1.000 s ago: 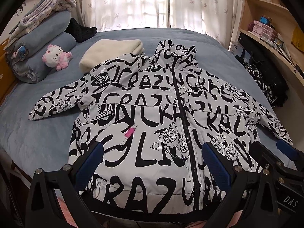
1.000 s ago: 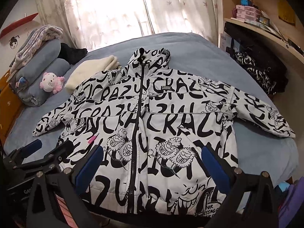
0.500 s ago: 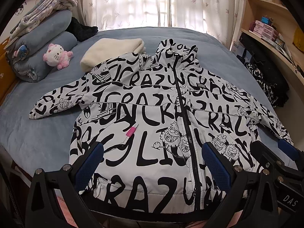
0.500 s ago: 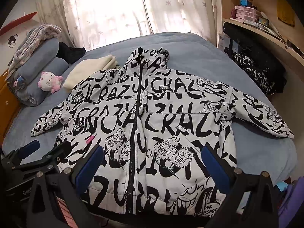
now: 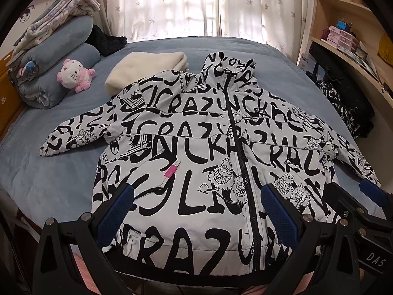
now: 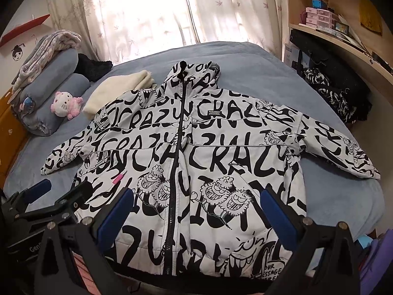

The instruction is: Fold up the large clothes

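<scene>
Jacket (image 5: 186,172) lies face up and zipped on the blue bed (image 5: 49,179), spread flat with its hem at the near edge and its hood at the far end, so its long axis runs straight away from both grippers along the black zipper (image 5: 239,162). Both sleeves reach outward to the sides, one to the left, one to the right.

Left gripper (image 5: 196,211) hovers over the hem on the left half of the jacket, spread wide and holding nothing; the zipper passes just inside its right pad. Right gripper (image 6: 196,211) hangs over the hem on the right half, likewise spread wide and empty; the zipper sits nearer its left pad. Neither gripper appears to touch the cloth, though the fisheye makes the gap hard to judge.

Judging by how things lie, the left gripper is nearer the left sleeve (image 5: 76,135) and the right gripper nearer the right sleeve (image 6: 343,154), so each side fold would fall to its own hand, across the zipper line. No fold is made yet.

Count: one jacket, two sleeves, one hood, two grippers. Elsewhere on the bed: one cream folded cloth (image 5: 145,70) touching the left shoulder, one pink plush toy (image 5: 73,75) well apart
</scene>
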